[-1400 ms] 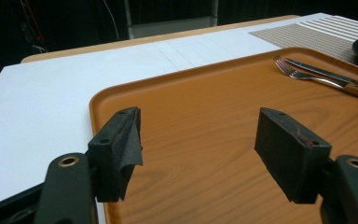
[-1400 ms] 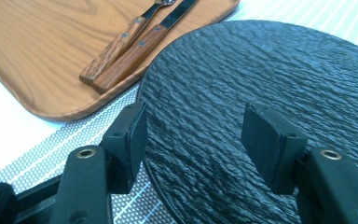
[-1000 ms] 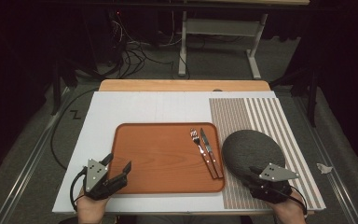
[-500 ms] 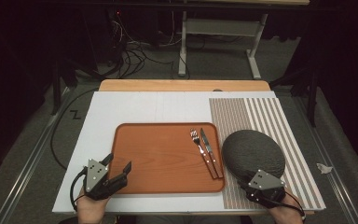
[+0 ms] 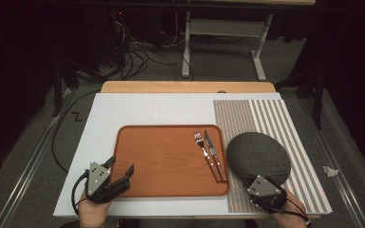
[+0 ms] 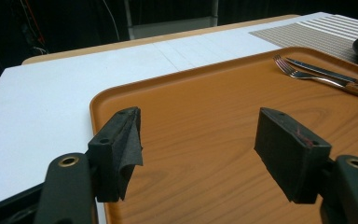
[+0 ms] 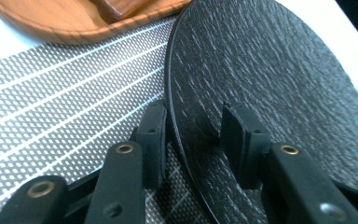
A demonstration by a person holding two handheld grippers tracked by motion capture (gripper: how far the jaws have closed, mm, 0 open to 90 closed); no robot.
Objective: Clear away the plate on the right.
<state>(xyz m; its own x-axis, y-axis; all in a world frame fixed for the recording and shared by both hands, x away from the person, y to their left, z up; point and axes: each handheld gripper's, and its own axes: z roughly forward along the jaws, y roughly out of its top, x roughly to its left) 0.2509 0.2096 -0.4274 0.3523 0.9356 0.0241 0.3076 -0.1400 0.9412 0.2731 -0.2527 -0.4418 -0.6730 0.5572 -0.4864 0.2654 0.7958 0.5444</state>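
Note:
An orange-brown tray (image 5: pixel 161 161) lies mid-table, with a fork (image 5: pixel 207 158) and a knife (image 5: pixel 215 155) side by side at its right end. To its right, a dark grey textured plate (image 5: pixel 259 156) rests on a striped placemat (image 5: pixel 266 114). My left gripper (image 5: pixel 121 167) hovers open over the tray's near left corner, nothing between its jaws (image 6: pixel 200 126). At the plate's near edge, my right gripper (image 5: pixel 261 184) is open; its jaws (image 7: pixel 193 116) straddle the rim of the plate (image 7: pixel 270 70), one beside it over the placemat (image 7: pixel 51 107), one above the plate's surface.
A white board (image 5: pixel 138 109) covers the table under the tray and placemat. In the left gripper view the fork (image 6: pixel 307 77) and knife (image 6: pixel 321 70) lie at the far right of the tray (image 6: pixel 205 93). Table legs and cables stand on the dark floor beyond.
My right gripper has slid a little left and toward the near edge, to the plate's near rim. The left gripper has stayed in place.

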